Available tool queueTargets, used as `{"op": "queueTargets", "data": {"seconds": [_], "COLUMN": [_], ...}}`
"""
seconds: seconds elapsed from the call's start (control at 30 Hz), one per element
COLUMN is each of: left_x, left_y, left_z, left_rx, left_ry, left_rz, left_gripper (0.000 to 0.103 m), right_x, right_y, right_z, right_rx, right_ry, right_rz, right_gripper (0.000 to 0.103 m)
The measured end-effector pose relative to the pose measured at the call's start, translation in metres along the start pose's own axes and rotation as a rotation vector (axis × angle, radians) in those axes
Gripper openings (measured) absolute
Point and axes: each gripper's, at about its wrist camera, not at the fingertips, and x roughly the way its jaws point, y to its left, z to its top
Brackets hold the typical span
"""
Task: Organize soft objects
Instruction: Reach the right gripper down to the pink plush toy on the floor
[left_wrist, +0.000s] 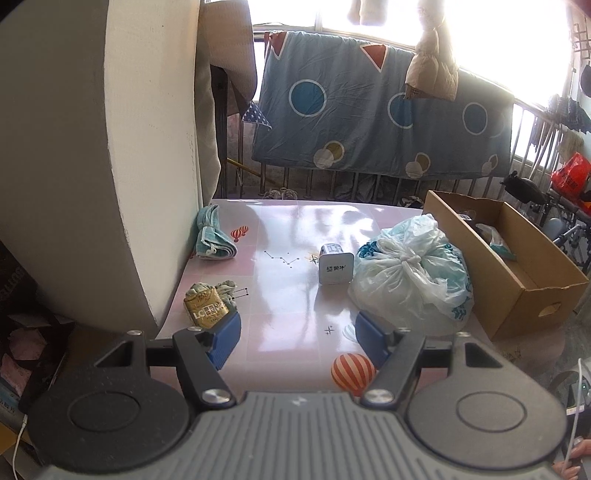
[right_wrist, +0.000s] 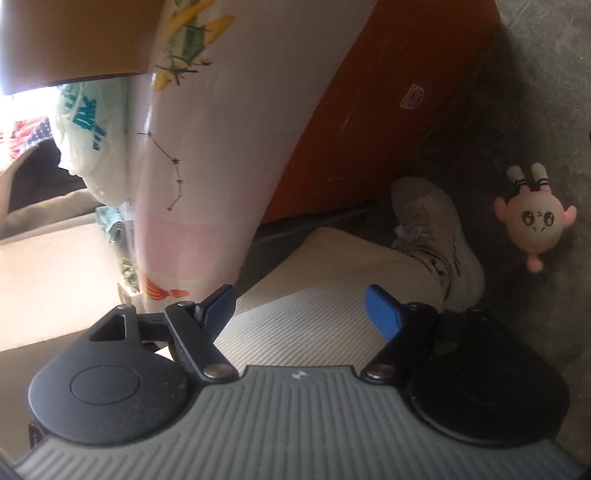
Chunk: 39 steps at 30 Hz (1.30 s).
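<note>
The pink plush toy (right_wrist: 533, 218) lies on the concrete floor, right of the person's sneaker (right_wrist: 439, 236) (only the right wrist view shows it); the right gripper (right_wrist: 301, 310) hangs well short, jaws apart and empty; a blind reach could miss it. The left gripper (left_wrist: 295, 336), jaws apart, faces the table (left_wrist: 288, 295): rolled teal towel (left_wrist: 212, 236) far left, knotted plastic bag (left_wrist: 410, 269), cardboard box (left_wrist: 517, 273) right.
</note>
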Motion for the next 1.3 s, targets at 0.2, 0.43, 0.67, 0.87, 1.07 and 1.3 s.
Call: {"op": "queueTargets", "data": {"seconds": [0.2, 0.43, 0.67, 0.87, 1.07, 1.3], "left_x": [0.004, 0.014, 0.022, 0.034, 0.049, 0.060], "left_y": [-0.001, -0.001, -0.010, -0.012, -0.007, 0.001], "left_z": [0.002, 0.001, -0.002, -0.003, -0.008, -0.011], "left_rx": [0.005, 0.002, 0.029, 0.026, 0.019, 0.008], "left_ry": [0.014, 0.050, 0.080, 0.098, 0.133, 0.164], "left_rz": [0.017, 0.032, 0.029, 0.016, 0.016, 0.034], "left_gripper": [0.070, 0.070, 0.070, 0.070, 0.070, 0.070], "right_x": [0.024, 0.057, 0.074, 0.072, 0.087, 0.105], "right_y": [-0.018, -0.072, -0.139, -0.180, -0.222, -0.273], "right_z": [0.021, 0.039, 0.050, 0.055, 0.052, 0.054], "right_rx": [0.040, 0.131, 0.244, 0.344, 0.445, 0.568], "right_ry": [0.042, 0.078, 0.047, 0.022, 0.003, -0.028], "right_rz": [-0.052, -0.191, -0.369, -0.449, -0.490, -0.408], "right_gripper": [0.079, 0.081, 0.083, 0.089, 0.095, 0.099]}}
